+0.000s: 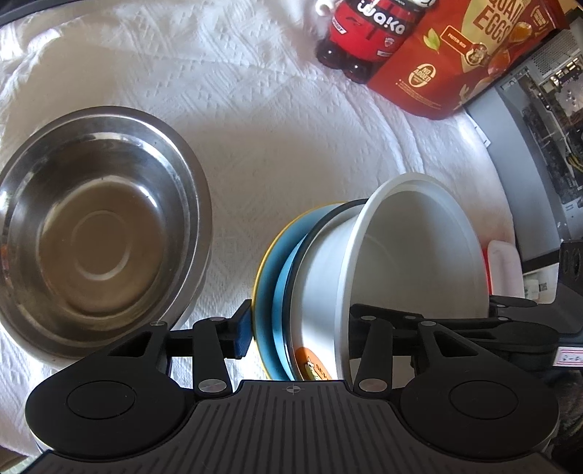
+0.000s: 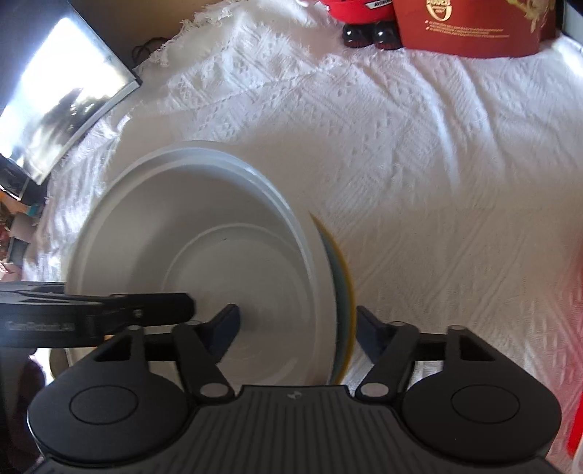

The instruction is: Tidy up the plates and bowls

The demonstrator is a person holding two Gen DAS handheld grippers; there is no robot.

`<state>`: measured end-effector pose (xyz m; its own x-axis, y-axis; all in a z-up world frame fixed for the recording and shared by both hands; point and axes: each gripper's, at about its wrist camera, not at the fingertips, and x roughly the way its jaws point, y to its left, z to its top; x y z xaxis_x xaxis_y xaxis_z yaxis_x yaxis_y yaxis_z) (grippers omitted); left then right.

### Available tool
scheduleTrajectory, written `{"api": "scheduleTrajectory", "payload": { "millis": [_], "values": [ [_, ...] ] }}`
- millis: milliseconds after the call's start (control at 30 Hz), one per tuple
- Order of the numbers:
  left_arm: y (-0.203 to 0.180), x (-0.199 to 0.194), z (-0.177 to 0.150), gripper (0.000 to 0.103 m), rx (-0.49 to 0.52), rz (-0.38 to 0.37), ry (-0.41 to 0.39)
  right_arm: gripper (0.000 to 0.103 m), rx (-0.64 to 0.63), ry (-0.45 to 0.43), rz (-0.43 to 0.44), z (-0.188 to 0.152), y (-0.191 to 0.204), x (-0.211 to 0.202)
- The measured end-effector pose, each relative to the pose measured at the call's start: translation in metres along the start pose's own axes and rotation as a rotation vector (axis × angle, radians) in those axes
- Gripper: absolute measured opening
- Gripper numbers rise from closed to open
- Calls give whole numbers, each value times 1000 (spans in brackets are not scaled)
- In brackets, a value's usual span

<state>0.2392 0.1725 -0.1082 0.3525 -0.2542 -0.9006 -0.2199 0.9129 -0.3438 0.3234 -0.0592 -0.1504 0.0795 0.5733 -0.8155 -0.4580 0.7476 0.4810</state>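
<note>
Left tool (image 1: 298, 335): its jaws stand wide across a tilted stack of dishes, the blue pad of one finger (image 1: 243, 335) against the yellow rim and the other finger inside the white bowl; it has hold of the stack.
Right tool (image 2: 297, 328): half open, straddling the same stack from the other side, one finger (image 2: 224, 328) in front of the bowl's inner face and the other (image 2: 368, 331) just outside the yellow rim; whether its pads press on the stack I cannot tell.
White bowl (image 1: 419, 255): on edge, its mouth facing the right tool, nested on top of the stack; an orange sticker (image 1: 313, 364) shows on its outer wall.
Blue plate (image 1: 280, 277): directly behind the white bowl, standing on edge with it.
Yellow plate (image 1: 260, 262): outermost in the stack, only its thin rim showing; in the right wrist view it peeks out as a yellow edge (image 2: 346, 280).
Steel bowl (image 1: 98, 233): upright on the cloth, empty, well apart from the stack.
White cloth (image 1: 255, 109): textured, wrinkled, covers the desk under everything.
Red bottle (image 1: 364, 32): at the far edge of the cloth, touching the egg box.
Red egg box (image 1: 455, 62): beside the bottle at the far edge.
Dark screen (image 2: 62, 91): past the cloth's fringed edge in the right wrist view.
</note>
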Motion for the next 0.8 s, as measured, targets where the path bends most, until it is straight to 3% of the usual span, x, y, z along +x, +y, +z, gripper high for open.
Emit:
{"api": "scheduleTrajectory", "payload": {
  "millis": [367,800],
  "values": [
    [-2,0,-3,47,8,30,30,65,5,21,5,3,8,-2],
    [6,-4,-4,47,-31,-19,43,64,0,42,28,7,10,-4]
  ]
}}
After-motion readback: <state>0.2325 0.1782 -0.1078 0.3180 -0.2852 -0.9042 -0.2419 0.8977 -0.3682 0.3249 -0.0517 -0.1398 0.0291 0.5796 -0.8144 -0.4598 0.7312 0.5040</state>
